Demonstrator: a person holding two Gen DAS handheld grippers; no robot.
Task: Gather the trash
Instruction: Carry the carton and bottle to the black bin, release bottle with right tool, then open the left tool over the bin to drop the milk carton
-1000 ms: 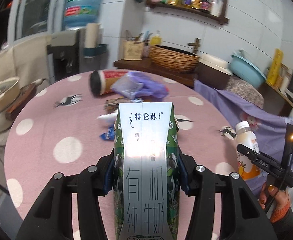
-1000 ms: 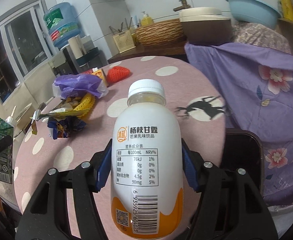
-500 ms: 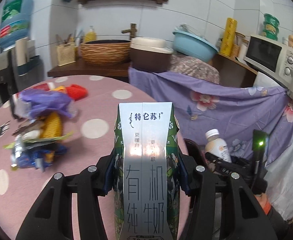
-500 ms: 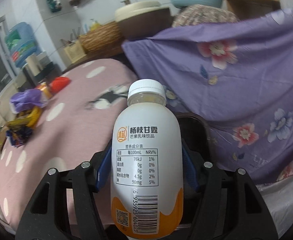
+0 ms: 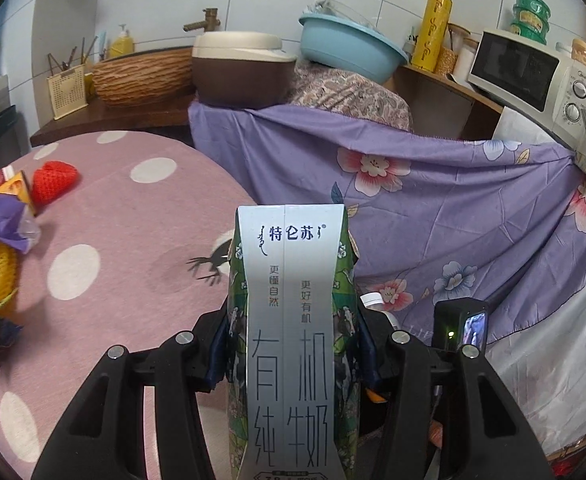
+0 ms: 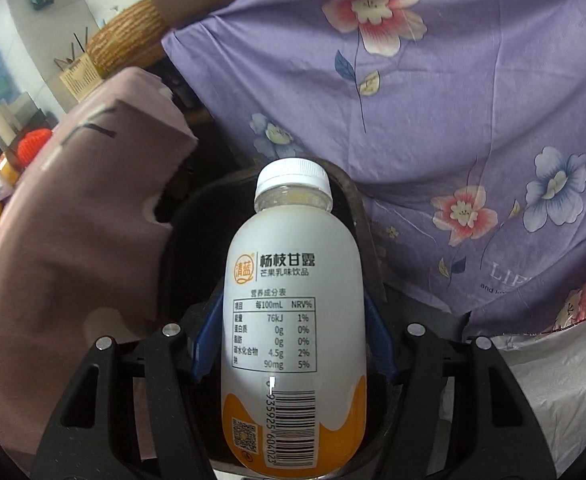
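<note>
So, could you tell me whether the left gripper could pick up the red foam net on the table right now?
Probably not: the left gripper is shut on the milk carton, so nothing can grasp the red foam net.

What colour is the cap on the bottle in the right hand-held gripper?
White; the bottle cap shows best in the right wrist view.
</note>
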